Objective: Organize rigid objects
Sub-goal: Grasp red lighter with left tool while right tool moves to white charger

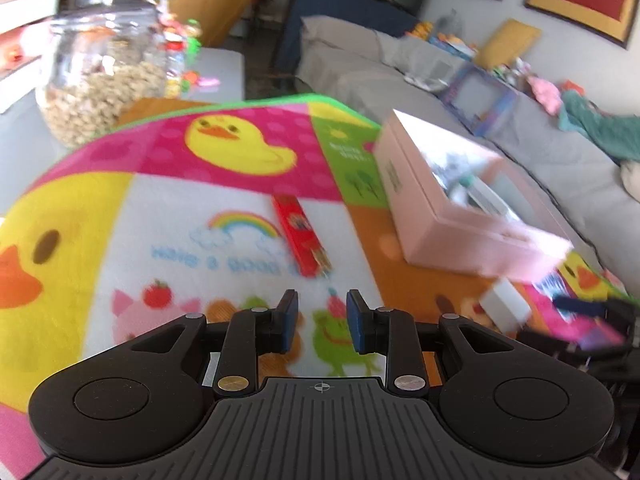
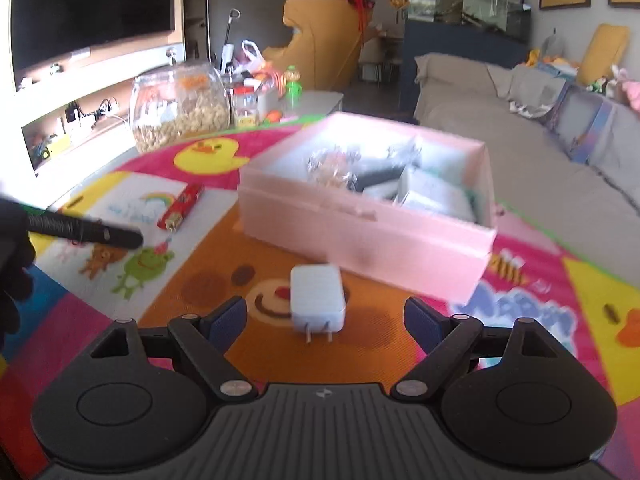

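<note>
Here we have the white charger (image 2: 317, 295) lying flat on the orange patch of the play mat (image 2: 208, 280), prongs toward us, just in front of the pink box (image 2: 360, 236), with a small gap to its near wall. Our right gripper (image 2: 326, 320) stands wide apart, with the charger ahead of and between its fingers, nothing pressed yet. If we close too early, the pads may catch only the prong end, and the smooth shell could squirt forward against the box wall or tip up. The soft mat may also let it rock as we clamp.

The red pencil box (image 1: 301, 236) lies further left on the rainbow panel, apart from everything. Our left gripper (image 1: 322, 320) is nearly together and holds nothing, so it would have to open before taking that pack; pushing in as it stands would only shove the pack along.

The pink box already looks crowded, so a careless drop may land on its contents or its rim.
</note>
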Demonstrator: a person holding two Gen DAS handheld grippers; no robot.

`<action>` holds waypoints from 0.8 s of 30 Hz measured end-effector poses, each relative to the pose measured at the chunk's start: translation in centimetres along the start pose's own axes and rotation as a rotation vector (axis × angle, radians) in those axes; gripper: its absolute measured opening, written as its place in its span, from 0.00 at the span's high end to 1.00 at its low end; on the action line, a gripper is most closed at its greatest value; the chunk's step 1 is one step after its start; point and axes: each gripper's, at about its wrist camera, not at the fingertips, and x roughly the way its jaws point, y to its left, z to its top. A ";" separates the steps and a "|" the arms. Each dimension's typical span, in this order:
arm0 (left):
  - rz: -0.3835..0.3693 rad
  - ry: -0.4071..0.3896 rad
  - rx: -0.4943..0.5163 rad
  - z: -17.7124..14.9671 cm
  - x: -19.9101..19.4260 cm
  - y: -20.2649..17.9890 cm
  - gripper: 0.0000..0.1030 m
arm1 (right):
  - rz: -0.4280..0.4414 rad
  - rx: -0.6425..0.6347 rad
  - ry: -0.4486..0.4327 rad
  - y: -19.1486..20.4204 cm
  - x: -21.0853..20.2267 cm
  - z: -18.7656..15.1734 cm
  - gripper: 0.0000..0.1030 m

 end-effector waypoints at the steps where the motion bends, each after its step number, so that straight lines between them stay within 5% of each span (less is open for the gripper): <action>1: 0.017 -0.012 -0.016 0.4 0.0 0.2 0.72 | 0.000 0.019 0.005 0.1 0.4 -0.3 0.16; 12: 0.112 0.047 -0.022 5.1 6.3 -0.6 0.72 | 0.009 0.140 0.023 -1.7 1.4 -1.2 0.16; 18: 0.147 0.040 0.050 4.6 7.4 -1.3 0.71 | 0.004 0.135 0.024 -1.7 1.5 -1.3 0.16; 24: 0.084 0.056 0.109 2.7 5.1 -1.4 0.75 | 0.003 0.134 0.024 -1.7 1.5 -1.2 0.15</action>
